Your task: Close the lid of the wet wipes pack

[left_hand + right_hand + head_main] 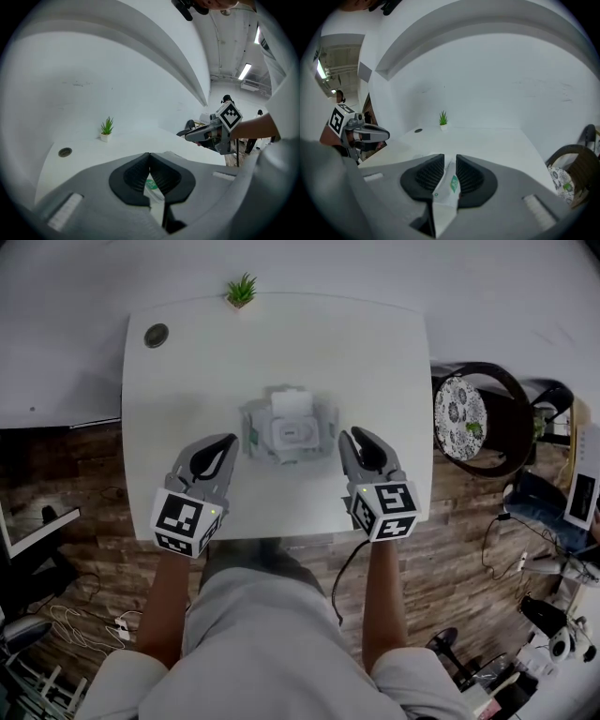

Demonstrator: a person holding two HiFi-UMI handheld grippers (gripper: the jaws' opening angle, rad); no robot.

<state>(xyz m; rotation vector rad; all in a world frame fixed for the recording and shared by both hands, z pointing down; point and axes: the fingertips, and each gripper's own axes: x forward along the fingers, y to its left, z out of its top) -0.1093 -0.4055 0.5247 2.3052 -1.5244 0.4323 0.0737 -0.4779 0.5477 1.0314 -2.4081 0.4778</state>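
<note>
**Both grippers flank the pack; lid not yet shut**

Left gripper point(149, 155): its own view shows the jaw tips met, with nothing caught between them. Right gripper point(450, 158): the jaws stand partly apart with a narrow gap, and the pads press on nothing. Both tools are empty. Through each gap a strip of white wrapper with a green label shows. It lies beyond the jaws and is not gripped.

The wet wipes pack point(288, 430) lies near the middle of the white table point(169, 390), between the two tools. Each gripper sits just beside one short edge, and neither touches it as far as the head view shows. The lid point(290, 403) appears to be tipped up at the far side of the pack.

Judgement on the step in hand: this is the approach, and closing has not begun. To do it well, one tool should steady the pack at its edge. The other should reach over the flap from the far side and fold it toward the person. It should then press flat on the front lip, where I would expect the catch to be. The pack looks soft and light, so a sideways shove could slide it.

Only the head view shows the lid and how the tools sit against the pack. Only the gripper views settle how the jaws stand. Each also shows the opposite tool side-on, with the small plant point(107, 127) at the far edge.
</note>
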